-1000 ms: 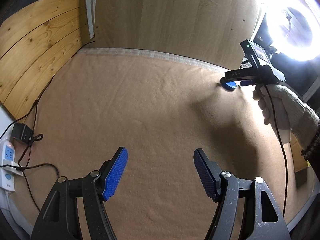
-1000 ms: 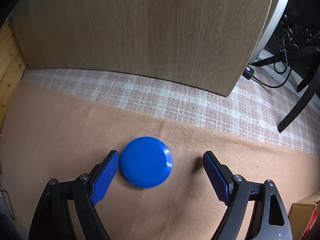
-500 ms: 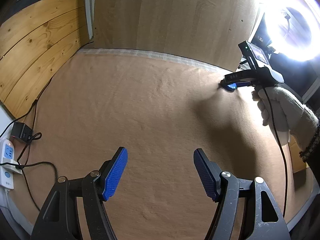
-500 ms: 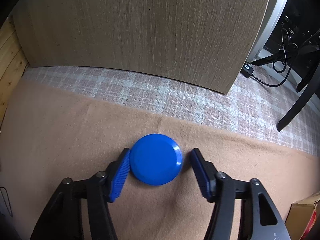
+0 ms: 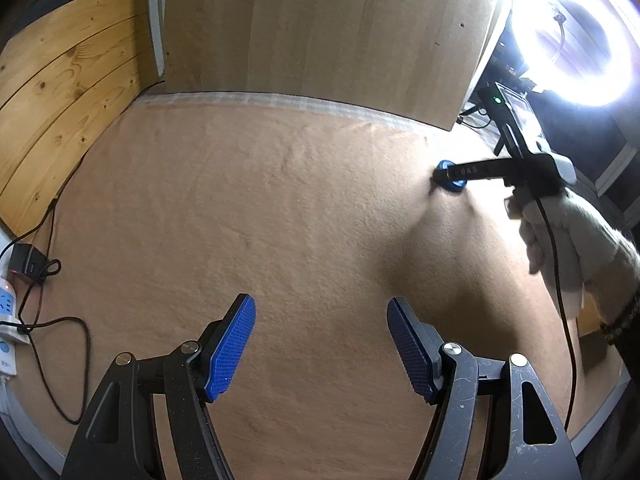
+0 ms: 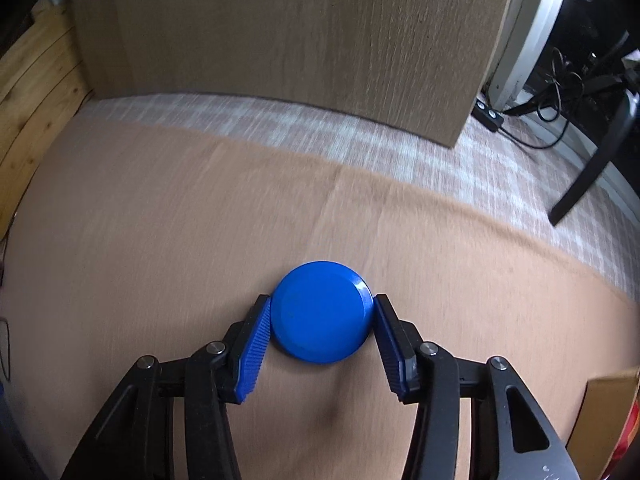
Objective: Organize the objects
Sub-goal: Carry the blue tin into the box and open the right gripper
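Observation:
A round blue disc sits between the blue pads of my right gripper, which is shut on its two sides just above the tan blanket. In the left wrist view the disc shows at the far right, partly hidden by the right gripper held in a gloved hand. My left gripper is open and empty, low over the middle of the blanket.
A wooden board stands upright behind the blanket, with wood panelling at the left. A power strip and cables lie at the left edge. A ring light glares at the right. A cardboard box is at the near right.
My right gripper has closed on the blue disc and moved left with it. The left gripper has not moved.

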`<state>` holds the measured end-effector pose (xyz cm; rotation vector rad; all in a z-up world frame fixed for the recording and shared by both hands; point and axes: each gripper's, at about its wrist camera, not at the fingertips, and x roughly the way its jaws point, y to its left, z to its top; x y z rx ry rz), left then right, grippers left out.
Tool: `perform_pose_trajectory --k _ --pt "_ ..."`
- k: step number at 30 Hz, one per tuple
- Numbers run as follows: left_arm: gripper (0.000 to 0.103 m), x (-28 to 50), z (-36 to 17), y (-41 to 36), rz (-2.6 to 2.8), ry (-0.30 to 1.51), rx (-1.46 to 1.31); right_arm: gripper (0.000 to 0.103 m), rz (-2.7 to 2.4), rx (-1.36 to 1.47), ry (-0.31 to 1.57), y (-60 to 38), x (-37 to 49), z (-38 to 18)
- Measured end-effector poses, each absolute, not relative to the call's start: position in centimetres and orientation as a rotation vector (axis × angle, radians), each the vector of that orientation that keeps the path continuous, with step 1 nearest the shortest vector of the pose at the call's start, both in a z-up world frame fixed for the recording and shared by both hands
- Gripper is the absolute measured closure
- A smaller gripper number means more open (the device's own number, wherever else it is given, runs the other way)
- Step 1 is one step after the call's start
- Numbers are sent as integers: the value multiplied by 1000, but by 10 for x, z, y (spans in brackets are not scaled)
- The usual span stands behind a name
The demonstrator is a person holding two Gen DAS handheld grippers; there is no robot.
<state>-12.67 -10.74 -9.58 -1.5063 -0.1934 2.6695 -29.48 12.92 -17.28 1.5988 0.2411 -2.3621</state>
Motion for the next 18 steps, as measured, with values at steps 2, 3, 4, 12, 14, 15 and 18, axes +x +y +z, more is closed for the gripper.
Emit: perform_pose_trajectory --k 2,3,4,12,14,15,18 --pt "31 -127 -98 -103 2662 -192 -1509 57 -2354 1588 238 141 -277 -172" --pt "31 -127 -99 -100 2658 -191 -1509 57 -2352 1582 240 142 -272 -170" --pt "31 -128 -100 -97 2655 -186 -1510 57 -2348 1575 244 146 -268 -171" --pt "31 -129 -112 -60 2589 -143 -1527 57 -2365 1513 246 139 -188 -170" --pt "31 -130 -115 -51 2572 -138 -1530 57 -2380 1503 242 151 -165 -170" --pt "31 -130 -116 -45 2560 -134 -1532 57 -2381 1505 231 154 -157 -169" --pt "31 -131 -117 -29 2536 -112 -1534 57 -2375 1518 136 164 -141 -168"
